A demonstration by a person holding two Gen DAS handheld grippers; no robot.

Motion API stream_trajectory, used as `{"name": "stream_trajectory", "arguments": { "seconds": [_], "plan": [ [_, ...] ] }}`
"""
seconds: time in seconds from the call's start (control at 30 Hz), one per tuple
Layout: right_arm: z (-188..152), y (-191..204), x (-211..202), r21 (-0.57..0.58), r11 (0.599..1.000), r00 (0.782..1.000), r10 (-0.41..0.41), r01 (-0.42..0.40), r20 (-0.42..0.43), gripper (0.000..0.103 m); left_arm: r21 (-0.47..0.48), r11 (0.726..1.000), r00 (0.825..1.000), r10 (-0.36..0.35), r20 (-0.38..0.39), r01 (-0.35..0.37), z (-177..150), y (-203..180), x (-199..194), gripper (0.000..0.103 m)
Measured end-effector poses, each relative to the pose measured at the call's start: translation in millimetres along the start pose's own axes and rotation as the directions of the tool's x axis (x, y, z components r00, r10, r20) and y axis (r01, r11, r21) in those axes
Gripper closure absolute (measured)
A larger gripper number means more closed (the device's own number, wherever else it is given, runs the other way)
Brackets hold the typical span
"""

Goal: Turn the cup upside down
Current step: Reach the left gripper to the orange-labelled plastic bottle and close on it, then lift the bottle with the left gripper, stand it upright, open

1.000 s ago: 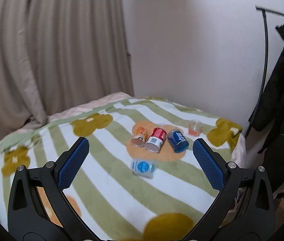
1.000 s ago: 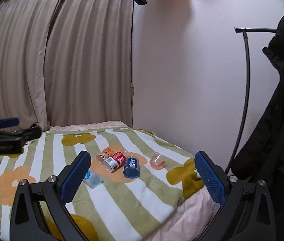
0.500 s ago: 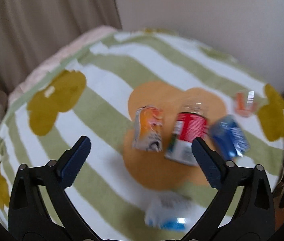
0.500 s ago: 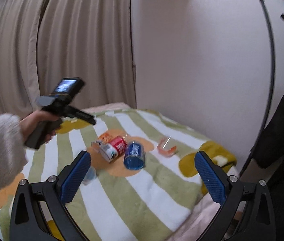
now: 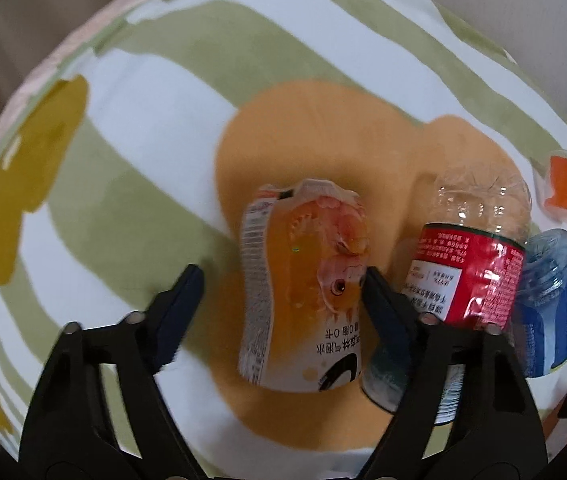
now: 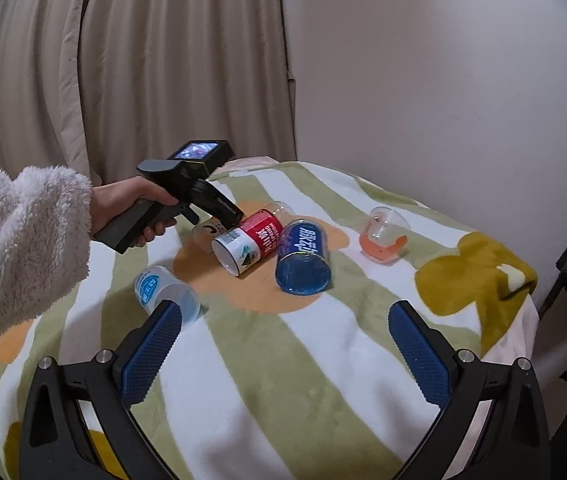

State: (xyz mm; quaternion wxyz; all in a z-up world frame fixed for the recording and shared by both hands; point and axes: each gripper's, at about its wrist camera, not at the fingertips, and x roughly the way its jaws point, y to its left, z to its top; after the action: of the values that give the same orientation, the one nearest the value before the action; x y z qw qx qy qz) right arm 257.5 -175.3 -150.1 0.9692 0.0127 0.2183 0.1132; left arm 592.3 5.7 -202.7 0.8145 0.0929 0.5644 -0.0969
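Left claw dropped low, spread wide astride lying orange cup; right claw hovers wide, empty.

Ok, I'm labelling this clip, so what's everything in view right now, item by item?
Orange-label cup: one, orange and white, lying on its side on the orange patch, between the left tongs' fingers.
Red-label cup: one, red and white, on its side beside it.
Blue-label cup: one, blue, on its side, right of the red one.
Light-blue cup: one, clear with a blue logo, on its side, nearer the right tongs.
Small clear cup: one, orange inside, far right.
Blanket: one, green and white stripes with orange and mustard patches.
Curtain: beige, behind.
Left tongs: open.
Right tongs: open, empty.
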Motion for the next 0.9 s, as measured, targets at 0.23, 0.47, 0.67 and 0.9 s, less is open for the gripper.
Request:
{"name": "stream_trajectory", "arguments": {
  "seconds": [0.23, 0.47, 0.67, 0.9],
  "plan": [
    [-1, 4, 7, 0.0, 1.0, 1.0, 0.021, -0.021, -0.015, 0.0, 0.01, 1.0, 1.0, 0.007, 0.01, -0.007, 2, -4, -2, 0.049],
    [7, 6, -5, -0.003, 1.0, 1.0, 0.016, -0.016, 0.007, 0.0, 0.021, 1.0, 0.998, -0.013, 0.061, 0.012, -14, -5, -63, 0.049],
    [24, 14, -43, -0.004, 1.0, 0.999, 0.01, -0.01, 0.049, 0.0, 0.096, 0.995, 0.992, -0.027, 0.127, 0.014, -69, -23, -149, 0.049],
    [31, 12, -85, 0.047, 0.999, 0.999, -0.025, 0.023, 0.046, 0.0, 0.233, 0.972, 0.989, -0.043, 0.139, 0.01, -169, -71, -197, 0.049]
  ]
}}
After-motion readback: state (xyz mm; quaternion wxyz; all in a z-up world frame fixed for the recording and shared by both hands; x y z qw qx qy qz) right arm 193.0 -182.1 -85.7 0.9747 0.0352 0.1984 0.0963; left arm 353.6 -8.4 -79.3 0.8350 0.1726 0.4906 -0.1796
